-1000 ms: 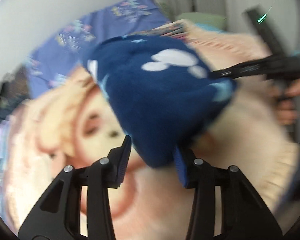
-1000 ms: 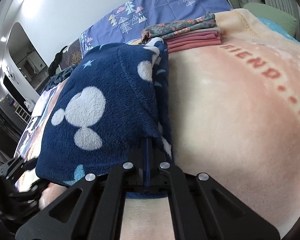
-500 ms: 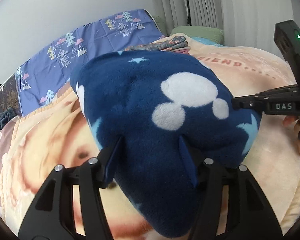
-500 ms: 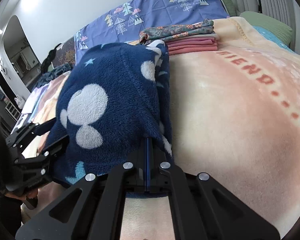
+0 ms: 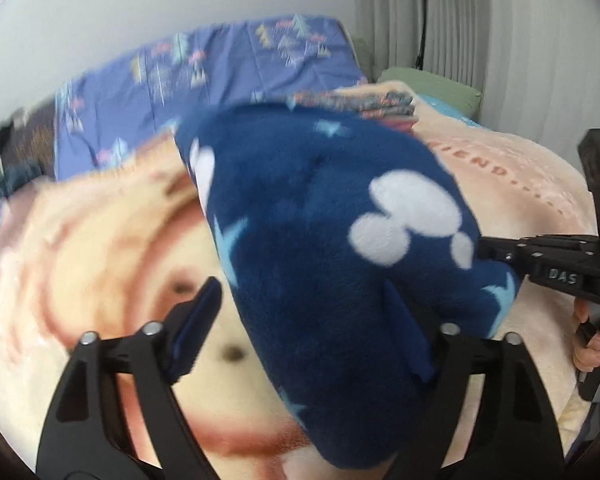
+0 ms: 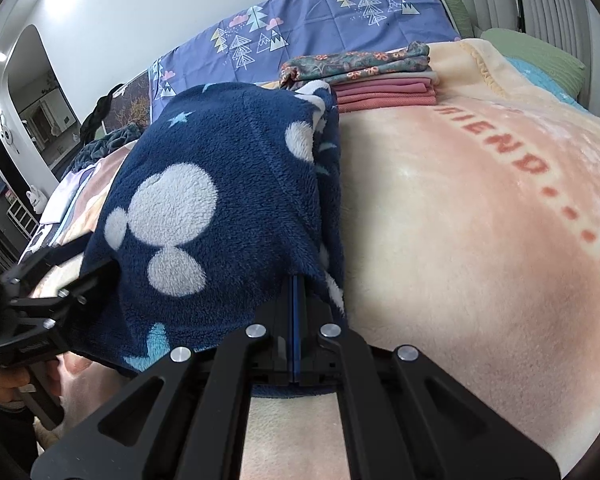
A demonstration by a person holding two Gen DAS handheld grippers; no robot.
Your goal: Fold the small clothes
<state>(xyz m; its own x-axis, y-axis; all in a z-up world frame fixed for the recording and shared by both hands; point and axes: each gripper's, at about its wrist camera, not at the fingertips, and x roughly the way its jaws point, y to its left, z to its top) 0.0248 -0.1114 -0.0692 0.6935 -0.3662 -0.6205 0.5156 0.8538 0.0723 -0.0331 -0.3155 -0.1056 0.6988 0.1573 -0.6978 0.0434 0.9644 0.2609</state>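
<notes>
A dark blue fleece garment (image 5: 320, 240) (image 6: 220, 200) with white mouse-head shapes and pale stars hangs bunched over the peach blanket (image 6: 480, 220). My right gripper (image 6: 296, 280) (image 5: 484, 246) is shut on its edge, with the tips buried in the fleece. My left gripper (image 5: 300, 286) (image 6: 60, 292) is at the other side, and its jaws are opening. The cloth still lies between them and drapes against the right finger (image 5: 404, 332). The left finger (image 5: 196, 320) stands clear of it over the blanket. A hand shows behind each gripper.
A stack of folded clothes (image 6: 360, 76) (image 5: 380, 104), floral on top and pink below, sits at the far end of the blanket. Behind it are a purple tree-print sheet (image 6: 320, 20) and a green pillow (image 6: 540, 52). Dark clothes (image 6: 112, 140) lie at the far left.
The left jaws have spread wider and the left finger has come off the fleece. The left gripper slid sideways along the garment. The right gripper keeps its hold and has hardly moved.
</notes>
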